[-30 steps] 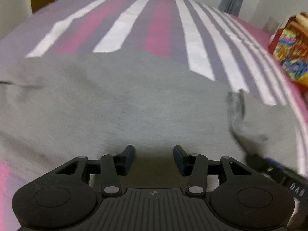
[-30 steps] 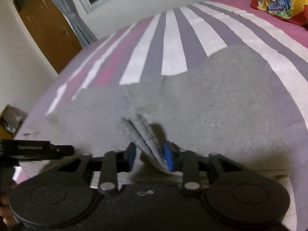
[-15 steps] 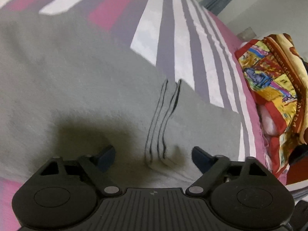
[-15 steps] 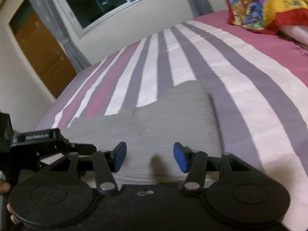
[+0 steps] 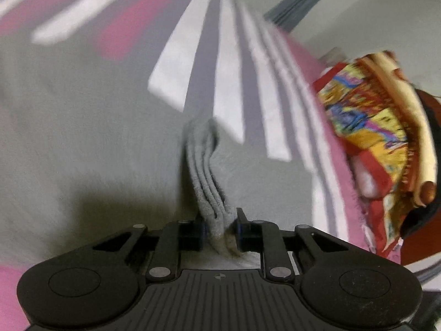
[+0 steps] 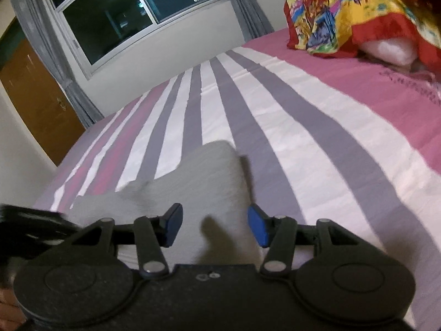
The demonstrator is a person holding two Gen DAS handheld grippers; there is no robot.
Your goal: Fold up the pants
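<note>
On the bed (image 6: 317,127), left tool (image 5: 219,230) just closed, pinching pants (image 5: 206,182) edge, right tool (image 6: 215,227) parted

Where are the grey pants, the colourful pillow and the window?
grey pants (image 5: 205,182): left wrist view, bunched layered edge.
colourful pillow (image 6: 341,13): right wrist view, patterned cover.
window (image 6: 132,13): right wrist view, dark glass pane.

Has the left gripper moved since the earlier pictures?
Yes. The left gripper has swung toward the colourful pillow, which now fills more of its view, and its jaws have just closed on the pants' layered edge.

A striped bedspread (image 6: 275,127), a colourful pillow (image 6: 358,13), a dark window (image 6: 132,13), a wooden door (image 6: 35,104).
</note>
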